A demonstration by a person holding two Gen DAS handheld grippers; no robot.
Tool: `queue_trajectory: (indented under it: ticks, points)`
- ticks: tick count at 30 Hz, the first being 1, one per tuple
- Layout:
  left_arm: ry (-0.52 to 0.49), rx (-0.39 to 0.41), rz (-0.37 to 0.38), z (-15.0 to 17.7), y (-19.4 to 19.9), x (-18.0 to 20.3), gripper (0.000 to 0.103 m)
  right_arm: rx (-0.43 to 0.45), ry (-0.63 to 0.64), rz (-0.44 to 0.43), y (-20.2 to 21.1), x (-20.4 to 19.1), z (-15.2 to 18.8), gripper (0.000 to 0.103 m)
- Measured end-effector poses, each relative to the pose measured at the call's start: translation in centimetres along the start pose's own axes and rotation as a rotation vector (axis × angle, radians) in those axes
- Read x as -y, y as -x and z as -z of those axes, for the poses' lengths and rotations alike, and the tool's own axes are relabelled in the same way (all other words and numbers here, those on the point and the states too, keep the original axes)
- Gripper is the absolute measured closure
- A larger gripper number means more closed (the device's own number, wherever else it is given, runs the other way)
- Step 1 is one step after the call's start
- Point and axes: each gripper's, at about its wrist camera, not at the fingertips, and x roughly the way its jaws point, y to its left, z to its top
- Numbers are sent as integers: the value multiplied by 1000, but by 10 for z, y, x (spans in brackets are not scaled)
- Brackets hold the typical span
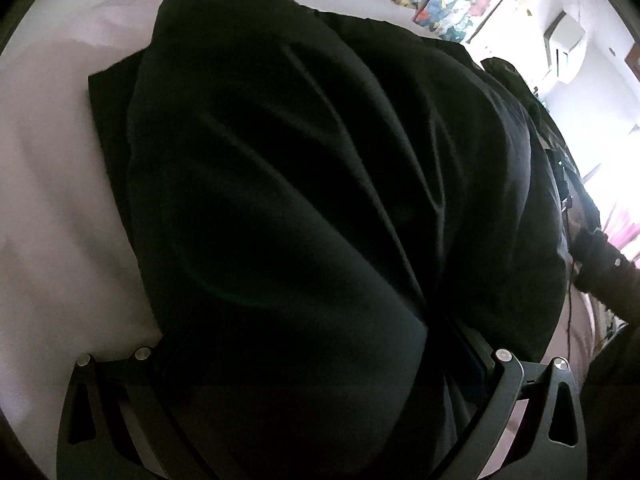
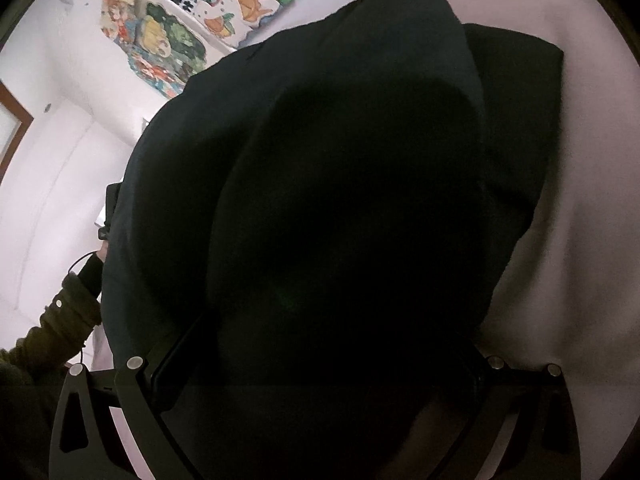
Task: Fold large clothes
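Black cloth fills both views, bunched between each claw's fingers. The left claw and right claw are each clamped on it and hold an edge raised. Beyond, the rest of it lies on a pale sheet, with a colourful blanket farther off.

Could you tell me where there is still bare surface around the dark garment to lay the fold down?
Bare pale sheet lies to the left of the dark garment in the left wrist view, and to its right and lower right in the right wrist view. The middle of both views is crowded: cloth drapes over the left claw and right claw.
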Motion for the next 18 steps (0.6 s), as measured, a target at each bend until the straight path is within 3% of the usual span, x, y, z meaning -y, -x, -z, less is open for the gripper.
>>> queue_trajectory:
  ticks: [14, 18]
  points:
    - [-18, 22, -46, 8, -3, 10, 1, 1, 12, 48, -2, -5, 3, 0]
    - [54, 10, -23, 9, -3, 8, 9, 7, 11, 50, -9, -13, -6, 1]
